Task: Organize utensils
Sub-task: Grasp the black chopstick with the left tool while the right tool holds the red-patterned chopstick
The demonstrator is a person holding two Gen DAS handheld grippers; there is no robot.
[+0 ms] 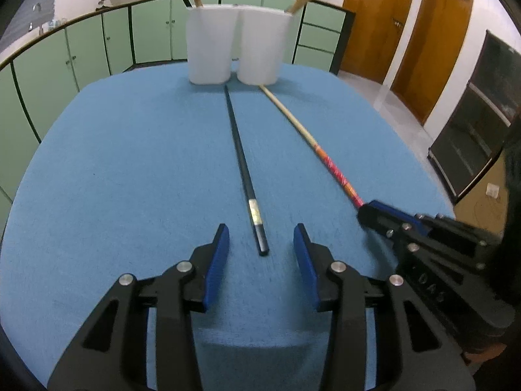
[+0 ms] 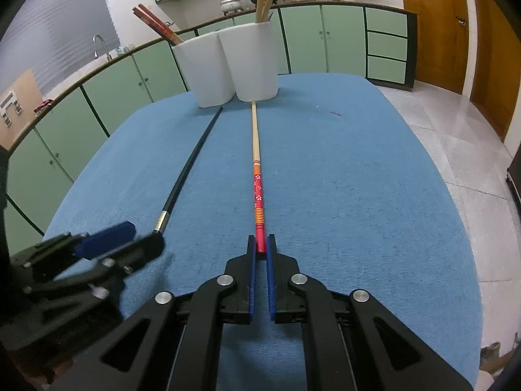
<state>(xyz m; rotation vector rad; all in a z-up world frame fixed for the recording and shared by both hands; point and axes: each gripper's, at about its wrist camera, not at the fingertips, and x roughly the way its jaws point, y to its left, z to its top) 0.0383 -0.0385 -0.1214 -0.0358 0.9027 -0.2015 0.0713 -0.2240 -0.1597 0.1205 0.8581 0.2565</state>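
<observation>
A black chopstick [image 1: 242,159] lies on the blue table [image 1: 130,169], its near end between the open fingers of my left gripper [image 1: 261,238]. It also shows in the right wrist view [image 2: 187,169]. A red-and-wood chopstick [image 2: 256,176] lies beside it, and my right gripper [image 2: 260,244] is shut on its red end. That chopstick [image 1: 312,143] and the right gripper [image 1: 374,211] show in the left wrist view. Two white cups [image 1: 211,45] [image 1: 262,47] stand at the far edge, holding several chopsticks.
Green cabinets [image 1: 84,55] and a counter run behind the table. Wooden doors [image 1: 429,45] and a tiled floor [image 2: 456,150] lie to the right. The left gripper [image 2: 97,244] sits at the lower left of the right wrist view.
</observation>
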